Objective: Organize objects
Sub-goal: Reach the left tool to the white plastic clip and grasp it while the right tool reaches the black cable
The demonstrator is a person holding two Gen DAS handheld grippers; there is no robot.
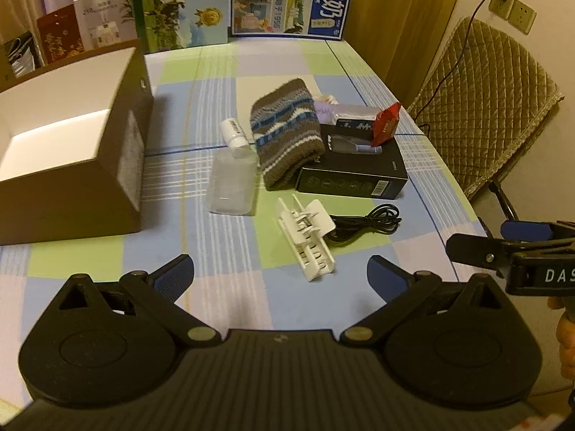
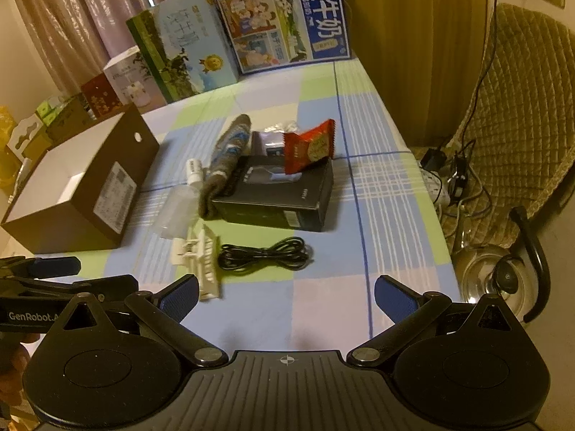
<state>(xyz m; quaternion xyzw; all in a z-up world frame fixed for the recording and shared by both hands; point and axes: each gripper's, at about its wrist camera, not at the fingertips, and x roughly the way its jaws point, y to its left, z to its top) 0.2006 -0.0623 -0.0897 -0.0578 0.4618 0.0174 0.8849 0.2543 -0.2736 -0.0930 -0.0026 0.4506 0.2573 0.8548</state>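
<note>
Low in both wrist views, the two black grippers with blue finger pads hover above a table covered by a pastel checked cloth [image 1: 222,273]: the left gripper [image 1: 280,273] has its jaws spread wide with nothing between them, and the right gripper [image 2: 286,294] likewise stands wide apart and empty. At the left of each frame sits an open brown cardboard box with a white inside [image 1: 72,165], its printed label facing the middle of the table. Near the centre of the left wrist view lies a clear plastic bottle [image 1: 233,185] on its side, with a small white tube [image 1: 234,133] just above it in the frame. Beside these, a rolled brown knitted cloth with blue and white stripes [image 1: 285,140] leans against a flat black product carton [image 1: 354,174]. On top of that carton, toward the upper right, rests a red snack packet [image 2: 311,147], touching a small silvery packet [image 1: 354,113] behind it. Lower in the frame, closest to the grippers, a white plastic clip-like piece [image 1: 309,237] lies just left of a coiled black cable [image 2: 264,253]. Across the top edge stand upright printed milk cartons [image 2: 287,25], and a quilted tan chair cover [image 1: 485,107] fills the right side.
</note>
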